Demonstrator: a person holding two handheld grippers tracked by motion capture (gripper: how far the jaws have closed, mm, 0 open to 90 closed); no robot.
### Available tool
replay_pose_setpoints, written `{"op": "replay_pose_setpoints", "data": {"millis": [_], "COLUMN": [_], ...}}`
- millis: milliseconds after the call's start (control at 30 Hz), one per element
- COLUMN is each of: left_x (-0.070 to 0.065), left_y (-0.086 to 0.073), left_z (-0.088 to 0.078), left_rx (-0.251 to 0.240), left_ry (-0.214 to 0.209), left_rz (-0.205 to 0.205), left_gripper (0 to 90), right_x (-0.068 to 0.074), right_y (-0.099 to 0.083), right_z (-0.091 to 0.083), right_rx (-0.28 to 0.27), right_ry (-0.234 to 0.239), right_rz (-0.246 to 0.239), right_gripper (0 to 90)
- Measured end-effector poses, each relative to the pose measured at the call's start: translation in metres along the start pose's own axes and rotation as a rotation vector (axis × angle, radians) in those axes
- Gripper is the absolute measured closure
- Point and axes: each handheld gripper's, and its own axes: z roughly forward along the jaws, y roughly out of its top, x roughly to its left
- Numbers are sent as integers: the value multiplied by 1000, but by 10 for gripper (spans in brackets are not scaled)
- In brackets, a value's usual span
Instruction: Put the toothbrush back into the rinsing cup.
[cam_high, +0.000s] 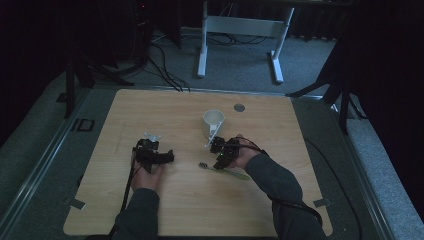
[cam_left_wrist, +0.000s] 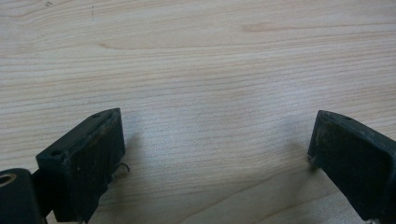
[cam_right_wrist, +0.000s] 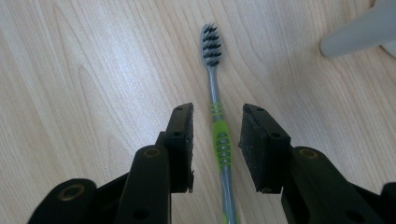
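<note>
Fingers (cam_right_wrist: 184, 140) of the right gripper (cam_right_wrist: 215, 142) stand apart, straddling the green-and-grey toothbrush (cam_right_wrist: 219, 140) without touching it; the brush lies flat on the wooden counter (cam_high: 280, 200), bristle head pointing away from the gripper. Over on the left, the left gripper (cam_left_wrist: 215, 154) has its fingers spread wide over bare wood. White cup (cam_high: 213, 122) stands just beyond the right hand (cam_high: 245, 155).
</note>
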Motion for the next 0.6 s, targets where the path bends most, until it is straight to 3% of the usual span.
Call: {"op": "replay_pose_setpoints", "data": {"millis": [600], "left_x": [0], "left_y": [0], "left_z": [0], "left_rx": [-1], "left_ry": [0], "left_rz": [0], "left_gripper": [40], "right_x": [1], "right_y": [-1], "right_z": [8], "right_rx": [29], "right_ry": [13], "right_rz": [-2], "right_gripper": [641]}}
